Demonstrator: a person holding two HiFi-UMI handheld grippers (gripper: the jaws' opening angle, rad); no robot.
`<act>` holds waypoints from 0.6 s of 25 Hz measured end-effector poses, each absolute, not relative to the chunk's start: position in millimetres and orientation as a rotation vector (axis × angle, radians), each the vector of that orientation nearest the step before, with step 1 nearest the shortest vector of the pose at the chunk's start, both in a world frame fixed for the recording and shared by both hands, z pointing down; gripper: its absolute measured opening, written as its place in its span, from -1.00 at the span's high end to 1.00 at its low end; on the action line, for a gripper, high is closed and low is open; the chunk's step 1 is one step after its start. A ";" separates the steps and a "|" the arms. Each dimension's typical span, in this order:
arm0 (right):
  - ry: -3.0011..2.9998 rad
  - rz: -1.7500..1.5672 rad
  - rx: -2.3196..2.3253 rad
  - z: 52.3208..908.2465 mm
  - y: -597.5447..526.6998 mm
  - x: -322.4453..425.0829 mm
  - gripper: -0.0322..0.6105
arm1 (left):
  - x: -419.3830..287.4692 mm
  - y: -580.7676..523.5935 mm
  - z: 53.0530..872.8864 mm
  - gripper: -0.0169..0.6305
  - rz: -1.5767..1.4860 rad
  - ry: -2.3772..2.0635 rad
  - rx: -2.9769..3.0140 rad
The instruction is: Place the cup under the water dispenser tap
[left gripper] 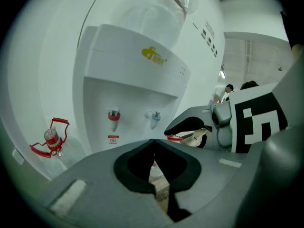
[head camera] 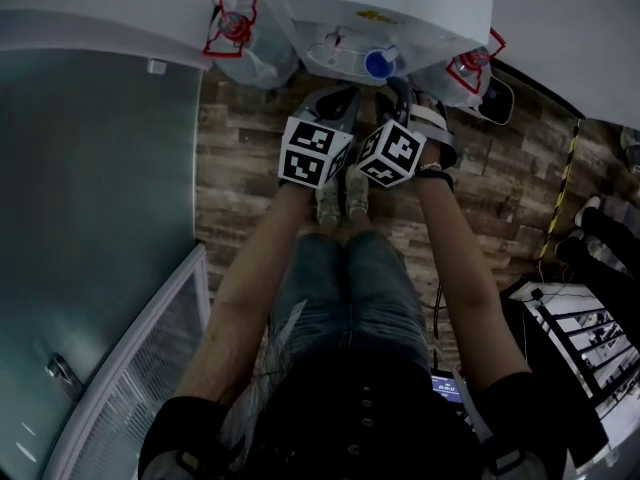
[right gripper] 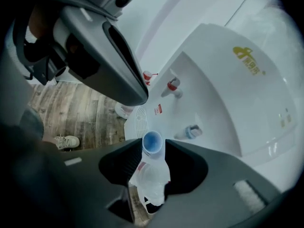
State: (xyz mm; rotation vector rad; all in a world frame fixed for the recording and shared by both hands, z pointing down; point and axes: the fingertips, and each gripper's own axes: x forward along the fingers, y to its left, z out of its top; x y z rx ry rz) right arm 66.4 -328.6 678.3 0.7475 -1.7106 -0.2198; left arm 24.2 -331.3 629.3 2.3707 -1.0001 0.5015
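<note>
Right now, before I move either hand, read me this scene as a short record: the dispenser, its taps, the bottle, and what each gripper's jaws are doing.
place: wood-plank floor, facing a white water dispenser
taps: red tap and blue tap, side by side in the recess
bottle: clear, blue cap, upright in front of the dispenser; on the drip tray or the floor, cannot tell
left gripper: jaws together, nothing between them
right gripper: jaws wide apart, bottle seen in the gap, pads not pressing it

free: dispenser recess (left gripper: 135, 96) under taps (left gripper: 114, 118) | in way: bottle (right gripper: 153, 175) before drip tray (right gripper: 137, 120)
</note>
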 end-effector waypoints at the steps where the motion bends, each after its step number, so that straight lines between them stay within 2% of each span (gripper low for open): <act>1: -1.716 -0.212 0.761 671.1 -326.5 66.1 0.46 | 24.4 -329.4 622.3 0.94 0.496 -0.997 2.377; 15: -1.804 -0.132 0.969 561.1 -295.2 62.9 0.46 | 30.8 -297.6 522.8 0.94 0.431 -0.977 2.491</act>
